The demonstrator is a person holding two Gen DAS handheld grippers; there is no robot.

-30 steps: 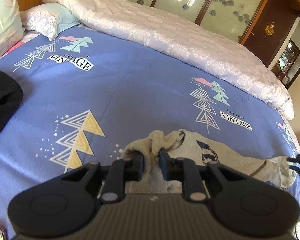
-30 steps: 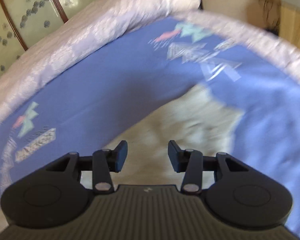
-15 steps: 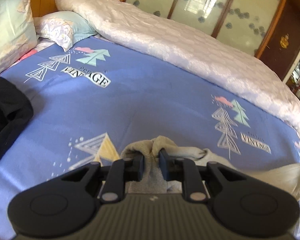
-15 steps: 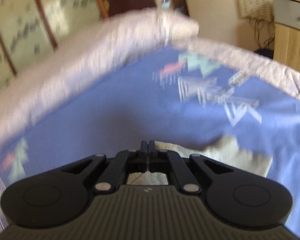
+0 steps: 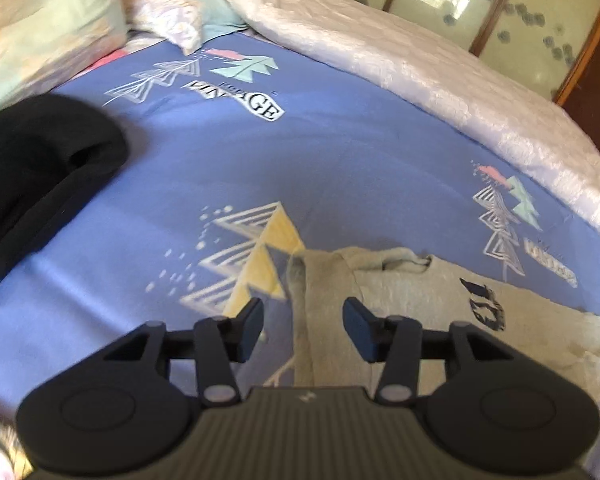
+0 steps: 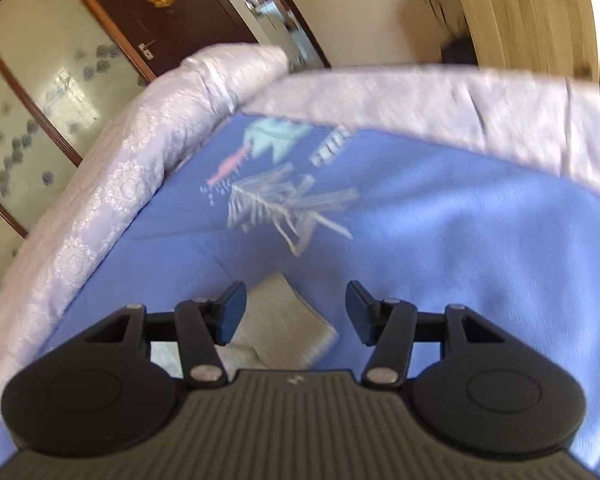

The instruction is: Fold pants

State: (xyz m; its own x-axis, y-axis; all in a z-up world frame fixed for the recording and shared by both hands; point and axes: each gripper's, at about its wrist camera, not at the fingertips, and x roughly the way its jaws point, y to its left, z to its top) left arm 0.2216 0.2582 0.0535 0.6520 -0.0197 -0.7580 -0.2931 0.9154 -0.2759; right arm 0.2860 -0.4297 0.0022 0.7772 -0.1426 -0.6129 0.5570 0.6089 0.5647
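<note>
Left wrist view. The left hand-held gripper (image 5: 302, 330) has let go: a second ago its pads pinched a bunched fold of the grey pants (image 5: 432, 300); now the jaws stand apart and are opening further, with the pants' near-left edge lying loose between them, touched by neither pad. The garment has gone from a held bundle to a flat spread on the bed sheet (image 5: 220, 168), running from the gap between the jaws off to the right. My read: one fold has been laid down and released, and the next grasp is still to come. The cloth looks like soft, thick jersey, heathered grey, with a dark printed mark on its upper face and a rumpled opening at its far edge. The sheet is smooth blue cotton printed with triangle trees. A black garment (image 5: 40, 172) lies heaped at far left, well apart. A pale quilted comforter (image 5: 440, 76) runs along the far side.

Right wrist view, blurred by motion. The right hand-held gripper (image 6: 296, 310) was clamped together half a second ago; now its jaws are apart and opening. A flat grey corner of the pants (image 6: 284, 320) lies on the sheet beneath the gap, nearer the left pad, gripped by nothing. The comforter borders the sheet on the left and far sides.
</note>
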